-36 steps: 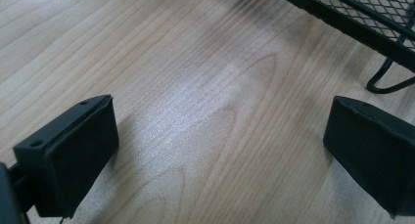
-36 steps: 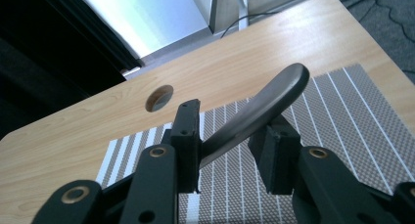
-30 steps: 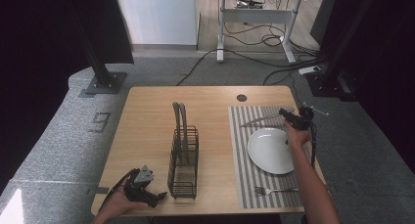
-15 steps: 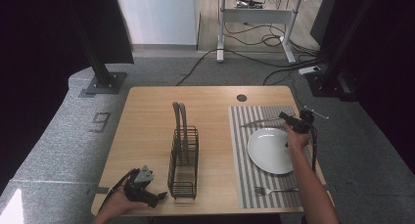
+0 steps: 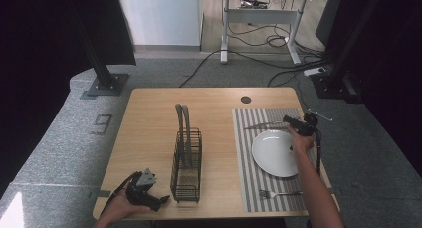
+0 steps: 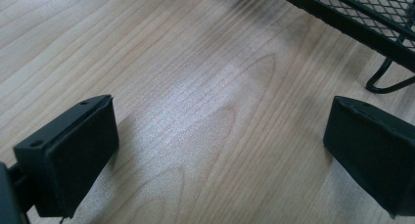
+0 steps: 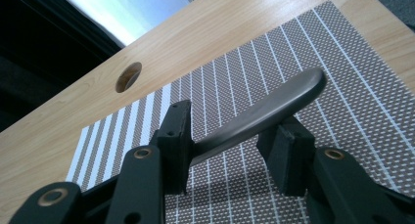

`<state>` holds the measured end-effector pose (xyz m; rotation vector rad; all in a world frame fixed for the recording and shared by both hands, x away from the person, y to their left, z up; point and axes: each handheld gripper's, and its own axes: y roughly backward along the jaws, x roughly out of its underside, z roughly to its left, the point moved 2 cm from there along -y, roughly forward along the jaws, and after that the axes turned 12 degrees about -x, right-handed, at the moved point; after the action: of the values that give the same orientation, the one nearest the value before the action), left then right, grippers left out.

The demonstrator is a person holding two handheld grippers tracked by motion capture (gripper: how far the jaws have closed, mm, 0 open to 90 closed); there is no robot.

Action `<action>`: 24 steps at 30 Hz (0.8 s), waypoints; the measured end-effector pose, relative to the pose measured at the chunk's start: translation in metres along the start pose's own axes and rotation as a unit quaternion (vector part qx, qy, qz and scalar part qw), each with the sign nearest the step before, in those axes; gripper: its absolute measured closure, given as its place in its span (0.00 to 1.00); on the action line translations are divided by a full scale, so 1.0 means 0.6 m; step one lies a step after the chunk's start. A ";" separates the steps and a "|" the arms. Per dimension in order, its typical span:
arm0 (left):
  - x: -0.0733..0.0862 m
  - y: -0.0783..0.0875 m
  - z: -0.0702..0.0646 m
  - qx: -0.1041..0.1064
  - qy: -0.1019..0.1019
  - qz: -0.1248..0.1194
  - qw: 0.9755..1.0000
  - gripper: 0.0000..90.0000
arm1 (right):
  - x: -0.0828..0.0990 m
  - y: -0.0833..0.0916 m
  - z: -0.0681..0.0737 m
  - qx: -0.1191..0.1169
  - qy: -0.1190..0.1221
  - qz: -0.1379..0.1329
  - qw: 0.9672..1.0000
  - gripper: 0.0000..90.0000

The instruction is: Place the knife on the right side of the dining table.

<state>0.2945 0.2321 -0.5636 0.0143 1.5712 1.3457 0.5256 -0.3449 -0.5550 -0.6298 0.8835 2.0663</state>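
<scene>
A grey table knife (image 5: 260, 125) lies across the far part of the striped placemat (image 5: 244, 163), its blade pointing left. My right gripper (image 5: 288, 120) is at its handle end, just beyond the white plate (image 5: 276, 152). In the right gripper view the knife handle (image 7: 274, 104) runs between the two pads of the right gripper (image 7: 230, 150), which have just been opening, and slack shows at the right pad. My left gripper (image 5: 160, 200) rests low at the table's near left. In the left gripper view it (image 6: 220, 150) stands open over bare wood.
A black wire rack (image 5: 186, 161) with two tall loops stands mid-table, and its foot (image 6: 386, 82) is close to the left gripper. A fork (image 5: 278, 193) lies on the placemat's near end. A cable hole (image 5: 246, 99) sits in the tabletop behind the mat.
The right gripper has edged slightly toward the near side at the knife's handle. The knife stays on the mat. The left hand has not moved.
</scene>
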 end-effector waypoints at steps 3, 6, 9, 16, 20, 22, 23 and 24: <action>0.000 0.000 0.000 0.000 0.000 0.000 1.000 0.00 | 0.001 -0.003 -0.003 0.003 -0.006 0.004 1.000 0.62; 0.000 0.000 0.000 0.000 0.000 0.000 1.000 0.00 | 0.001 -0.005 -0.006 0.007 -0.007 0.007 1.000 0.62; 0.000 0.000 0.000 0.000 0.000 0.000 1.000 0.00 | 0.001 -0.006 -0.006 0.010 -0.014 0.011 1.000 0.61; 0.000 0.000 0.000 0.000 0.000 0.000 1.000 0.00 | 0.001 -0.010 -0.008 0.023 -0.026 0.020 0.999 0.60; 0.000 0.000 0.000 0.000 0.000 0.000 1.000 0.00 | 0.000 -0.014 -0.011 0.027 -0.035 0.032 0.999 0.59; 0.000 0.000 0.000 0.000 0.000 0.000 1.000 0.00 | 0.000 -0.014 -0.012 0.028 -0.038 0.032 0.998 0.59; 0.000 0.000 0.000 0.000 0.000 0.000 1.000 0.00 | 0.000 -0.015 -0.013 0.028 -0.043 0.032 0.998 0.59; 0.000 0.000 0.000 0.000 0.000 0.000 1.000 0.00 | 0.000 -0.015 -0.013 0.028 -0.043 0.032 0.998 0.59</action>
<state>0.2944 0.2321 -0.5636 0.0148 1.5710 1.3448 0.5338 -0.3468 -0.5631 -0.4847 0.9197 2.1009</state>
